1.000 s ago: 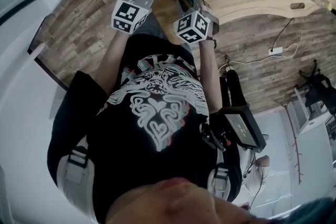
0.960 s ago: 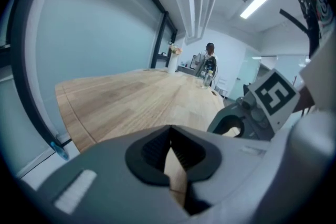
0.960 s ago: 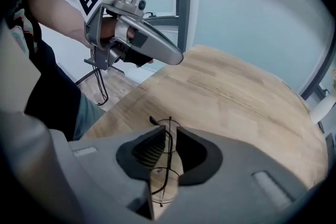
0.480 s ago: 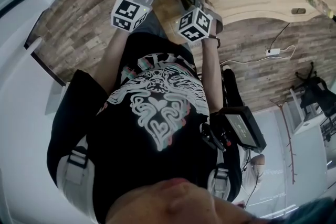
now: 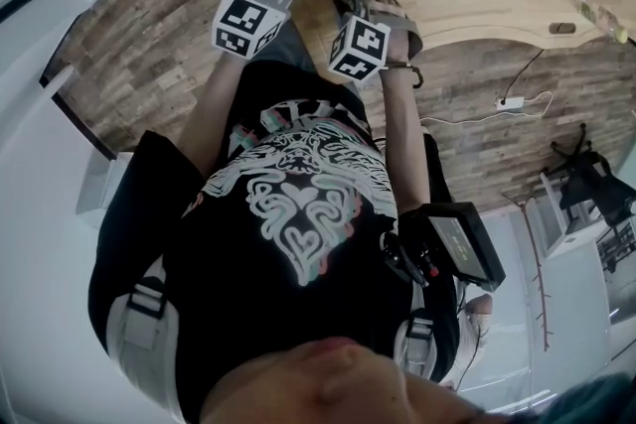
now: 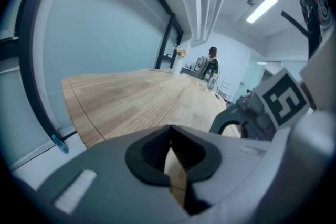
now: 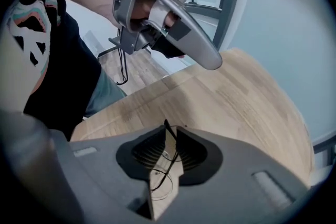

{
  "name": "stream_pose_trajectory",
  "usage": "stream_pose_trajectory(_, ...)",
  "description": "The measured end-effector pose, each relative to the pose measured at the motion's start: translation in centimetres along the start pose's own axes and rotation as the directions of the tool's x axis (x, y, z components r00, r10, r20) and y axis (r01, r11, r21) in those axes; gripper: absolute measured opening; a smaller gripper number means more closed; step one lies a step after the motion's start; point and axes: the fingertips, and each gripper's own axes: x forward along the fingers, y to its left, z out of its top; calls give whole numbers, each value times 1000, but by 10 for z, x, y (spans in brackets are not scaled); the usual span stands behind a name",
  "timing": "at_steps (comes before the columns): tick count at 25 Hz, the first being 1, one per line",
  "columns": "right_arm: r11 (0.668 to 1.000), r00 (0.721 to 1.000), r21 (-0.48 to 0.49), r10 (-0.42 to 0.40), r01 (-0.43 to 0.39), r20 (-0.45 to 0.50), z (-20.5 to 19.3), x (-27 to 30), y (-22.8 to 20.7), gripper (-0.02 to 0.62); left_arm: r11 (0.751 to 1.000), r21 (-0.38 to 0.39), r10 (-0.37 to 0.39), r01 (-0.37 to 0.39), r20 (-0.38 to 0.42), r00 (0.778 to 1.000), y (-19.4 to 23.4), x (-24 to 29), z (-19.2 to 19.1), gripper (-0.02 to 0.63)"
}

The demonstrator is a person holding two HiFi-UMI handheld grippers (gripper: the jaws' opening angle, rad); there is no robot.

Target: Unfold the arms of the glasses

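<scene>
**A:** You are holding the glasses point(image 7: 164, 171) in the right gripper point(image 7: 169, 140), which is pointing steeply down over the near edge of the wooden table point(image 7: 247, 102). Its jaws are standing partly apart and seem to be pinching the thin wire frame. One lens ring is showing through the gap below the pads, and a wire tip is poking up past them.

**B:** Your left gripper point(image 6: 170, 148) is hovering just beside it, jaws pressed together and carrying nothing. Whether either arm of the glasses is already swung out is not showing.

**A:** To do this step well, you are probably needing those left jaws apart first, because closed tongs cannot catch a wire that fine.

**B:** You are also wanting the right grip on the frame front, not on the arm being opened. Be swinging that arm slowly about its hinge. The wire is looking easy to bend, or to let slip.
</scene>
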Motion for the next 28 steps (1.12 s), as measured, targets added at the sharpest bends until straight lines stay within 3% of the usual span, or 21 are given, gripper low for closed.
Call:
stream_pose_trajectory(19,971,998,-236,37,-49,-56,23,17,15,69,998,-67,15,-16,-20,1000,19,-15,-14,-11)
stream_pose_trajectory(21,967,995,-244,59,-78,-84,17,19,19,115,997,-74,14,-16,-20,1000,20,-16,-14,-11)
stream_pose_trajectory(24,965,995,-253,49,-68,-82,16,21,19,118,997,-80,17,-18,-20,1000,22,-17,-15,-11)
stream_pose_trajectory(27,962,997,-268,24,-42,-72,17,21,17,107,996,-85,18,-20,-22,1000,25,-16,-16,-11)
stream_pose_trajectory(28,960,998,-281,4,-23,-67,18,21,14,41,996,-85,17,-19,-24,1000,25,-16,-16,-11)
